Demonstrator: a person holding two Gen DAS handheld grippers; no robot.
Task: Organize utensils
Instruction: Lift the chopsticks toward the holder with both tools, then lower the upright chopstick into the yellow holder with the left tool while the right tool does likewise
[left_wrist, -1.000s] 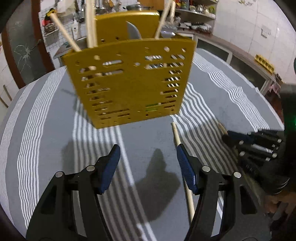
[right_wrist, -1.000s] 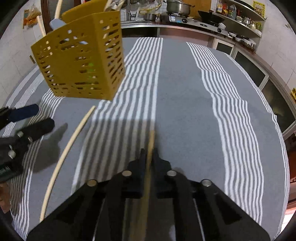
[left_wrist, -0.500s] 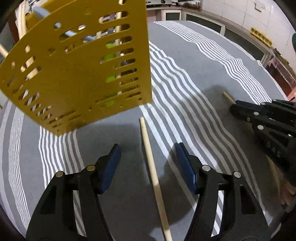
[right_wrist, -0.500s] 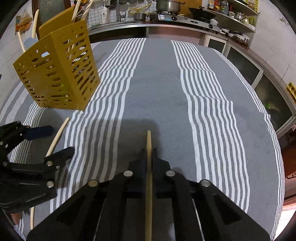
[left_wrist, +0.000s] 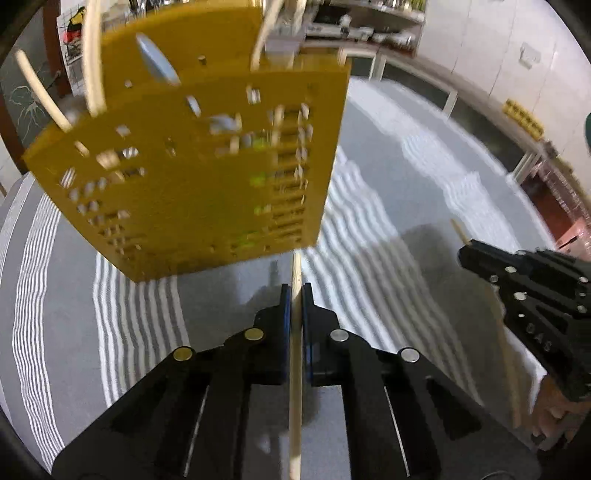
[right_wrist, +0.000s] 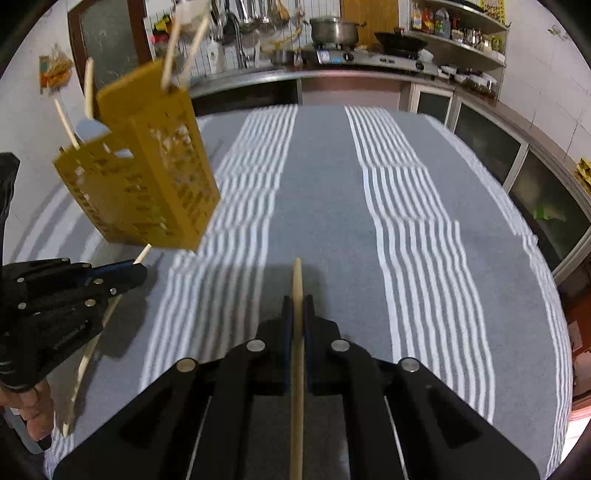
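Observation:
A yellow perforated utensil holder stands on the striped cloth, with several chopsticks and a spoon in it; it also shows in the right wrist view at the left. My left gripper is shut on a wooden chopstick, just in front of the holder's base. My right gripper is shut on another wooden chopstick, held over the cloth to the right of the holder. The left gripper with its chopstick shows in the right wrist view, and the right gripper shows in the left wrist view.
A grey cloth with white stripes covers the round table. A kitchen counter with a pot, hanging utensils and shelves runs behind the table. Cabinets stand along the right.
My left gripper has shut on the chopstick that lay between its open fingers and lifted it toward the holder. My right gripper keeps its chopstick and has risen a little.

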